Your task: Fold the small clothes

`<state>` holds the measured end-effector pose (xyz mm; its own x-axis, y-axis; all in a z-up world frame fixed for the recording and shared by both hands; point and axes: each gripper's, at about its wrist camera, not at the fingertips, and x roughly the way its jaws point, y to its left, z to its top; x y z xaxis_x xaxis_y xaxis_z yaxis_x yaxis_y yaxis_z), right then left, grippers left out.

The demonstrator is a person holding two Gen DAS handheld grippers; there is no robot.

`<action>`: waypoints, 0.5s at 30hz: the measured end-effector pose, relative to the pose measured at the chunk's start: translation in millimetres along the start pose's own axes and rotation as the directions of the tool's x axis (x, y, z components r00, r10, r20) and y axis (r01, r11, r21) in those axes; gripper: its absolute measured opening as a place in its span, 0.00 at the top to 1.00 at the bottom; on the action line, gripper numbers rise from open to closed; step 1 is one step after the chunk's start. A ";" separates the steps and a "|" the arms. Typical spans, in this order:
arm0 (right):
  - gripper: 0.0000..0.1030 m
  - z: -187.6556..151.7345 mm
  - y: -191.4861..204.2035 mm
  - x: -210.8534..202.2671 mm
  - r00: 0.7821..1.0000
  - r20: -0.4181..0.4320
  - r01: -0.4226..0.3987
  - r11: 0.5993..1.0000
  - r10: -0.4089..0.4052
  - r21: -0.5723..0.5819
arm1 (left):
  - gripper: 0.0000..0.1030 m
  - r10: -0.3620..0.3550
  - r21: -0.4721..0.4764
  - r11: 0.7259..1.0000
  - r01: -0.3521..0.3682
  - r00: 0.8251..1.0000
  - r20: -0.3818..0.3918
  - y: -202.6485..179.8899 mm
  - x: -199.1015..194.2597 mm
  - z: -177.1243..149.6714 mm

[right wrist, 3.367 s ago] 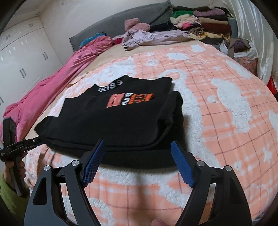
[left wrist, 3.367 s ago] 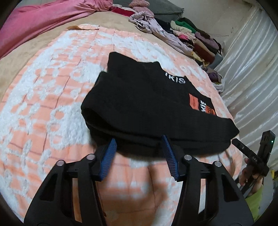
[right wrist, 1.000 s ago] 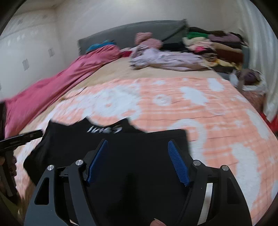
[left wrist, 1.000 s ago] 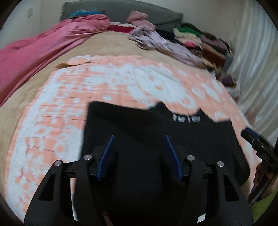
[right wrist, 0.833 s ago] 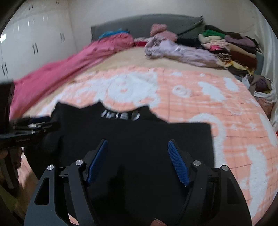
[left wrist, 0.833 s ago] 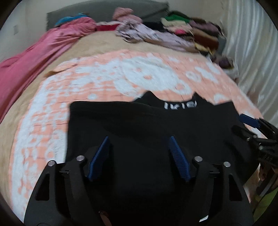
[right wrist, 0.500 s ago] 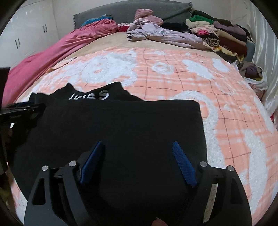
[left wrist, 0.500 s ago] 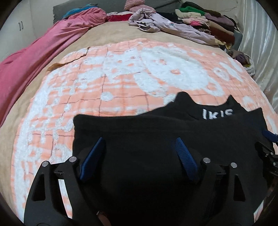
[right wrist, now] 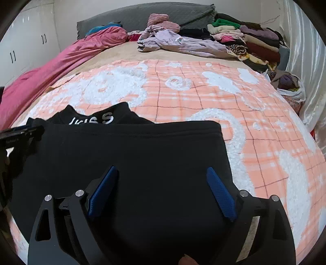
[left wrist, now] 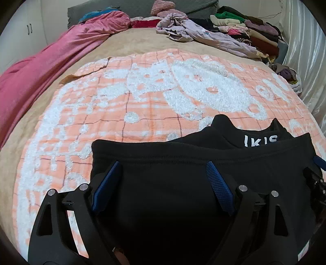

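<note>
A black garment [left wrist: 183,195] with white lettering at its collar [left wrist: 260,140] lies folded on the orange and white blanket [left wrist: 142,102]. It also shows in the right wrist view [right wrist: 132,163], its collar lettering [right wrist: 91,120] at the far left. My left gripper [left wrist: 163,175] is open, its blue pads over the garment's near part. My right gripper [right wrist: 161,179] is open over the same garment. The right gripper shows at the right edge of the left wrist view [left wrist: 317,169]; the left one at the left edge of the right wrist view [right wrist: 18,132].
A pink duvet [left wrist: 51,61] lies along the bed's left side. A lilac garment [right wrist: 179,44] and a stack of folded clothes [right wrist: 248,38] sit at the far end by a grey headboard [right wrist: 163,14]. A shiny curtain [right wrist: 305,71] hangs at the right.
Both grippers have come over the garment, whose near part now lies folded over the orange print. The views have steadied and dropped slightly over the last second.
</note>
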<state>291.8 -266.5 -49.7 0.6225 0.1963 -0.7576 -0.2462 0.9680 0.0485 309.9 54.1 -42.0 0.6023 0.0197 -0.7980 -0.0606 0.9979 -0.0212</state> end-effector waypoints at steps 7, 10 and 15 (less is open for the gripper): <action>0.09 1.8 -16.7 -13.5 0.999 0.032 -0.043 0.996 0.041 0.081 | 0.22 0.004 0.003 1.000 -0.004 1.000 0.020 0.9 -18.6 -3.9; 0.08 2.4 -28.2 -21.8 0.997 0.052 -0.068 0.990 0.062 0.127 | 0.20 0.002 0.003 1.000 -0.002 1.000 0.030 1.6 -28.7 -6.2; 0.06 3.0 -56.5 -39.8 0.990 0.093 -0.124 0.972 0.107 0.202 | 0.18 -0.001 -0.001 1.000 0.001 0.999 0.033 6.1 -44.9 -12.6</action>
<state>283.2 -328.5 -20.3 0.6594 0.3120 -0.6840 -0.1664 0.9478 0.2719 272.5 58.5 -13.9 0.6283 0.0203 -0.7777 -0.0604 0.9979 -0.0227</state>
